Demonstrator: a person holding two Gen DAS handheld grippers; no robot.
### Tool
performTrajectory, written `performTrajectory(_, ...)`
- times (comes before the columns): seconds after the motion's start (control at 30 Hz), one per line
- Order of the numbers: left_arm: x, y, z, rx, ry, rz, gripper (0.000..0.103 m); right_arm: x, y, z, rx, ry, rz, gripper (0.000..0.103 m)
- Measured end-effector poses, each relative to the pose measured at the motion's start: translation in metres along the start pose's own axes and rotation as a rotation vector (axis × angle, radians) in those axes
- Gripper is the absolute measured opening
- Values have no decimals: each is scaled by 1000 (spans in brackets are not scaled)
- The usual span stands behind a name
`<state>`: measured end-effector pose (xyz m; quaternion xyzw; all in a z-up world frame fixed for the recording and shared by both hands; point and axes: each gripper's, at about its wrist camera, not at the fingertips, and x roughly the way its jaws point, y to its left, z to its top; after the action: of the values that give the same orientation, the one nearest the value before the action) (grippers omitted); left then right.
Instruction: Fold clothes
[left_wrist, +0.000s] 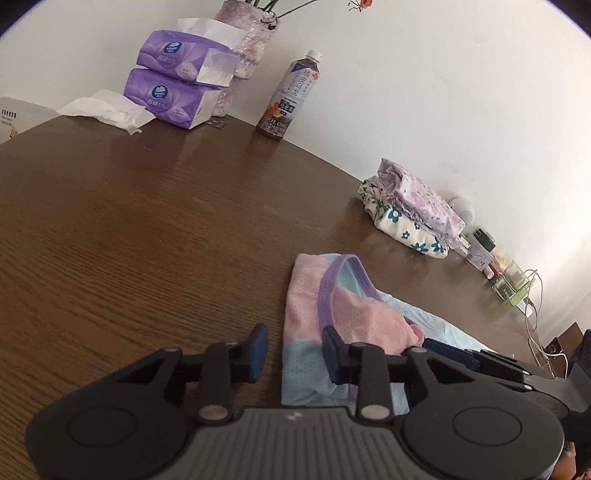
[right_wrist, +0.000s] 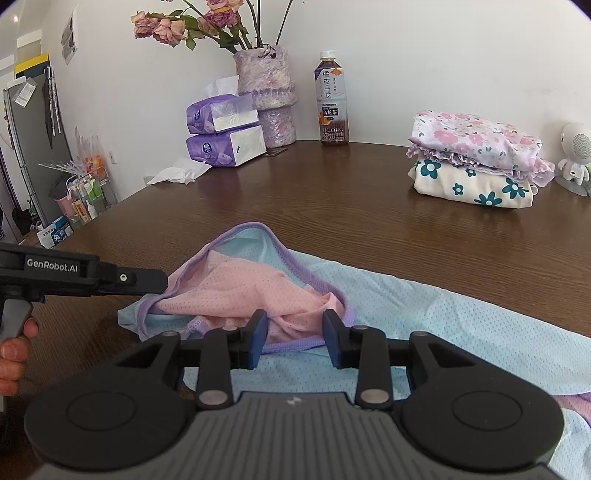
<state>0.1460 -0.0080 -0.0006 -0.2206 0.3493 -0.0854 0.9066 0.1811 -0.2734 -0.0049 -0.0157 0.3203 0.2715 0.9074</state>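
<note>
The garment (right_wrist: 258, 288), pink over pale blue with purple trim, is spread on the table (right_wrist: 332, 206) just ahead of both claws, bunched at one end as though part-way through a fold. The right claw (right_wrist: 294, 338) is held wide, empty, over the purple hem. The left claw (left_wrist: 294, 350) is likewise wide and empty, its right finger resting on the cloth.

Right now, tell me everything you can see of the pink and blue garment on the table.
The garment is a thin mesh fabric with tiny holes, light blue and pink in panels, edged with purple binding around its openings. It lies partly folded and rumpled on the brown wooden table, the pink part bunched on top of the blue. The left gripper and the right gripper both hang open at its near edge; neither is closed on it.
</note>
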Motion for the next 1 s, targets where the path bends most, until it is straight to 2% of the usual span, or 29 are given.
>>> performTrajectory(0.23, -7, -6, -12, 1, -6, 2, 30, 0, -1, 0, 7, -2, 3, 35)
performTrajectory(0.3, -5, -7, -11, -1, 2, 6, 21, 0, -1, 0, 8, -3, 3, 35)
performTrajectory(0.33, -2, -7, -12, -5, 10, 5, 8, 0, -1, 0, 10, -3, 3, 35)
performTrajectory(0.47, 1, -12, -10, 39, -20, 17, 5, -2, -2, 0, 17, -7, 6, 35)
performTrajectory(0.57, -2, -27, -3, 149, -82, 53, 5, -8, -6, 1, 34, -24, 13, 35)
performTrajectory(0.67, -3, -56, 5, 359, -142, 116, 5, -16, -13, 3, 58, -51, 17, 35)
performTrajectory(0.73, -2, -84, 5, 561, -164, 153, 5, -23, -21, 4, 83, -71, 12, 35)
performTrajectory(0.9, 7, -151, -32, 1083, -223, 228, 5, -40, -47, 3, 146, -119, -24, 35)
performTrajectory(1.0, 16, -175, -68, 1339, -246, 229, 5, -47, -59, 1, 172, -138, -40, 35)
